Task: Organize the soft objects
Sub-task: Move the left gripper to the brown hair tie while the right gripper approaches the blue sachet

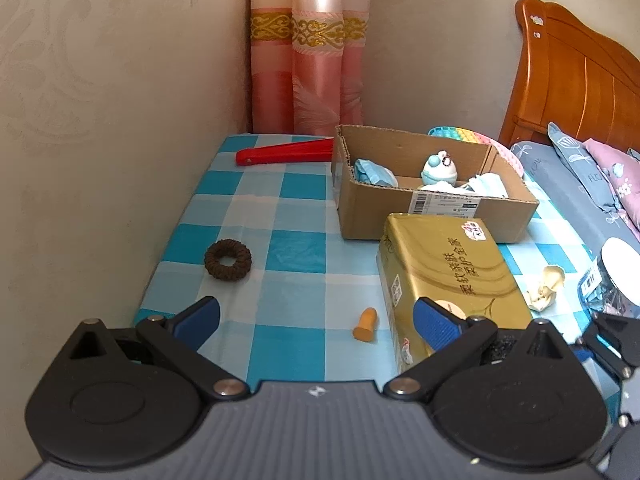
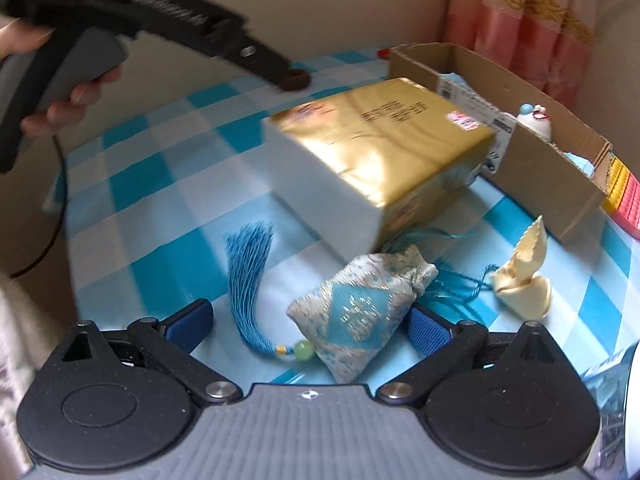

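The right hand-held gripper is spread wide around the brocade sachet (blue tassel attached), which lies on the checked desk before the gold tissue pack. The left hand-held gripper is released above the desk, and nothing is held.

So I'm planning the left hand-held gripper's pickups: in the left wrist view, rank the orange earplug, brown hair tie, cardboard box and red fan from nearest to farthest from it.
From the left hand-held gripper:
1. Orange earplug, on the cloth between the fingers, toward the right one.
2. Brown hair tie, ahead on the left.
3. Cardboard box, farther back on the right.
4. Red fan, at the back by the curtain.
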